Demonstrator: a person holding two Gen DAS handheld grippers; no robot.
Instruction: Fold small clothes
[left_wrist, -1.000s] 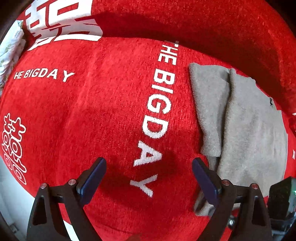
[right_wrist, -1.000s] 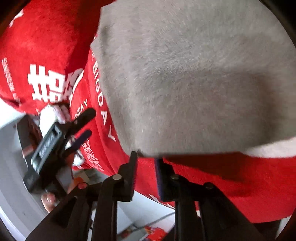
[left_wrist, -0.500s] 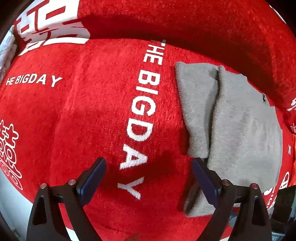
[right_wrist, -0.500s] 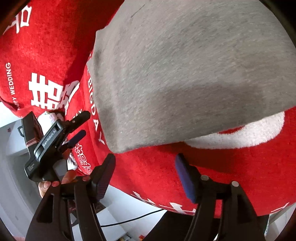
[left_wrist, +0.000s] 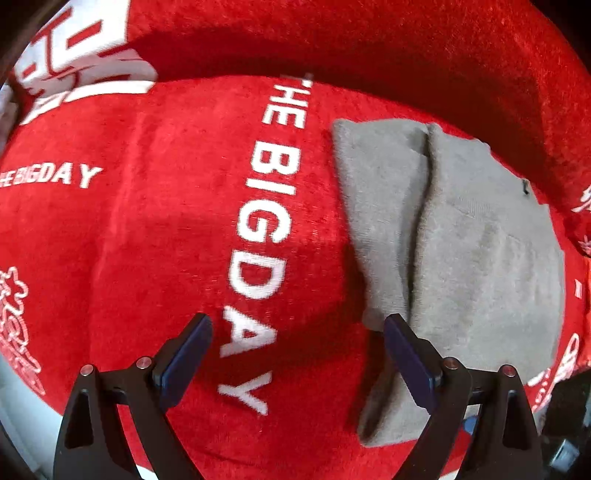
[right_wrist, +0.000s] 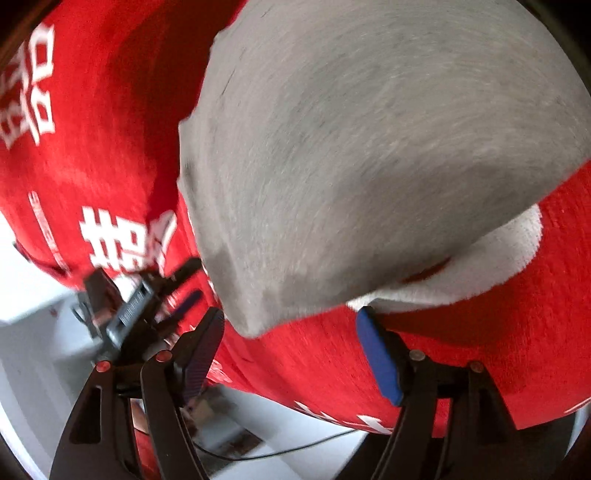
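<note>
A grey garment (left_wrist: 480, 258) lies folded on a red plush cover (left_wrist: 147, 240) with white lettering; a fold line runs down its left part. My left gripper (left_wrist: 297, 354) is open and empty above the red cover, its right finger beside the garment's near left edge. In the right wrist view the same garment (right_wrist: 369, 147) fills the upper frame. My right gripper (right_wrist: 291, 343) is open and empty just off the garment's near corner. The left gripper also shows in the right wrist view (right_wrist: 177, 291), blurred.
The red cover's near edge drops to a pale floor (right_wrist: 37, 332). A dark cable (right_wrist: 277, 450) runs across the floor below. The cover rises into a red backrest (left_wrist: 406, 48) behind the garment.
My right gripper has opened, let go of the garment's edge and drawn back a little. The left gripper has shifted slightly, with the garment now sitting nearer its right finger.
</note>
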